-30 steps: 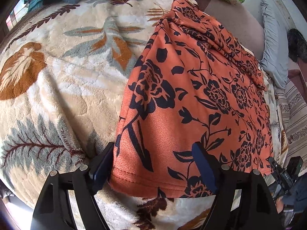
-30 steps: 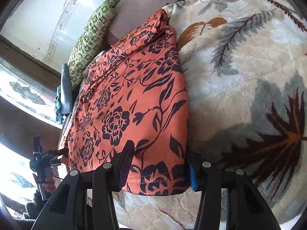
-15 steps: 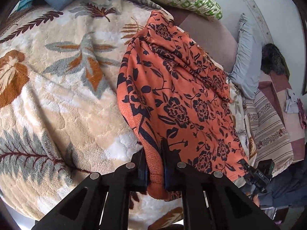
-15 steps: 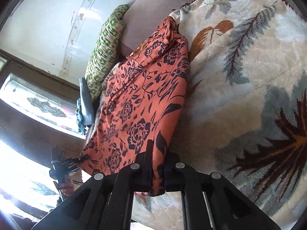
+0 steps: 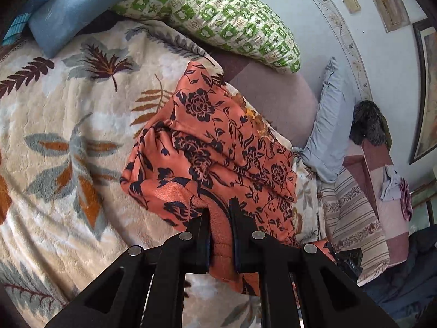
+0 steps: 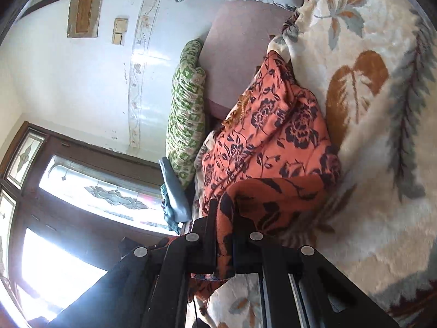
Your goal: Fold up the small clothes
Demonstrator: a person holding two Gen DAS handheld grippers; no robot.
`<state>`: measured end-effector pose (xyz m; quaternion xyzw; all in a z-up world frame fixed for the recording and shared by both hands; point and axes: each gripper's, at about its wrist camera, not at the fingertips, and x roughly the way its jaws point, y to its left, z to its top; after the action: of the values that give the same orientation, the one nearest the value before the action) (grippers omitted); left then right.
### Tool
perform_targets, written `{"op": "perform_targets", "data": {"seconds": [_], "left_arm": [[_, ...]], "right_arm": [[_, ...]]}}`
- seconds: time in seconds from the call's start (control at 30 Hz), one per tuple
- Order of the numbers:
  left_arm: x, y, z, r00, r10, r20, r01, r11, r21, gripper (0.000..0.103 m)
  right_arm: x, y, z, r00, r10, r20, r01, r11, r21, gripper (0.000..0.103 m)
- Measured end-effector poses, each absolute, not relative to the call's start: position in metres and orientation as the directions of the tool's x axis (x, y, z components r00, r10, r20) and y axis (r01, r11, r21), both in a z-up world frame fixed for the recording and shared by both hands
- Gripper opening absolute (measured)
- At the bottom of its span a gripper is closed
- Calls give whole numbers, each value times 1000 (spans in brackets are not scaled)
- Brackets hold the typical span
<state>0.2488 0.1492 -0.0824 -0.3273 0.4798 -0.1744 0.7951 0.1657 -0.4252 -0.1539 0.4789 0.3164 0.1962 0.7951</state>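
The left gripper [image 5: 220,213] was clamped tight on the near edge of the orange flowered cloth [image 5: 218,147]. The right gripper [image 6: 224,213] was clamped on the same edge, at the other corner. Each one had a thick pinch of cloth squeezed between its black fingers [image 5: 200,235]. They probably held the two corners like this so the near end could go up and over in one neat piece, not in a twist.

The cloth lay on the bed, on a fluffy blanket [image 5: 68,142] with big leaves on it. Just ahead of each gripper the cloth bulged up in a soft hump, with the edge curled back toward the fingers. The far end stretched away from the grippers, up to a plain pinkish sheet [image 5: 273,95].

Out past the far end sat a green and white pillow [image 5: 218,11]. A grey-blue pillow [image 5: 325,125] lay off to the right of the left gripper. The blanket to the left of the left gripper was bare, so there looked to be lots of room there. Straight ahead, the cloth itself was the landing spot, and nothing sat on top of it.
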Motion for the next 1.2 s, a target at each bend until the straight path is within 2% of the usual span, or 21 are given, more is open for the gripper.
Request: {"op": "perform_targets", "data": {"seconds": [0.2, 0.33, 0.47, 0.53, 0.67, 0.77, 0.8, 0.87, 0.93, 1.0, 1.1, 1.2], "left_arm": [[336, 141, -90, 503, -534, -679, -95, 747, -658, 10], [408, 128, -103, 512, -452, -731, -117, 806, -580, 10], [478, 117, -129, 495, -379, -782, -184, 833, -521, 10], [508, 110, -148, 469, -349, -811, -225, 841, -492, 10], [554, 100, -197, 299, -302, -905, -313, 865, -392, 12], [563, 108, -200, 309, -381, -871, -354, 804, -477, 14], [564, 110, -199, 318, -408, -856, -353, 787, -507, 15], [564, 116, -196, 325, -449, -832, -354, 758, -547, 16], [557, 118, -193, 346, -488, -801, -344, 728, -593, 19], [546, 117, -186, 375, -490, -787, -296, 741, -602, 23], [525, 111, -169, 447, -500, -742, -209, 748, -630, 27], [498, 103, -158, 463, -584, -667, -99, 713, -694, 33]], "right_arm": [[247, -446, -144, 764, 588, -265, -21, 434, 901, 6], [310, -463, -147, 795, 545, -267, 10, 428, 904, 6], [372, -472, -160, 804, 496, -327, 79, 455, 887, 6], [396, -476, -169, 807, 467, -362, 124, 464, 877, 11], [427, -477, -186, 762, 419, -494, 234, 534, 813, 13], [425, -481, -184, 770, 405, -493, 232, 542, 808, 16], [421, -485, -180, 783, 390, -484, 229, 544, 808, 29], [409, -499, -174, 819, 329, -470, 253, 528, 811, 44], [397, -509, -164, 855, 314, -412, 221, 499, 838, 44], [391, -504, -153, 860, 360, -363, 139, 518, 844, 44], [397, -470, -150, 772, 507, -383, 45, 559, 828, 44], [407, -423, -162, 642, 634, -430, -25, 578, 815, 44]]}}
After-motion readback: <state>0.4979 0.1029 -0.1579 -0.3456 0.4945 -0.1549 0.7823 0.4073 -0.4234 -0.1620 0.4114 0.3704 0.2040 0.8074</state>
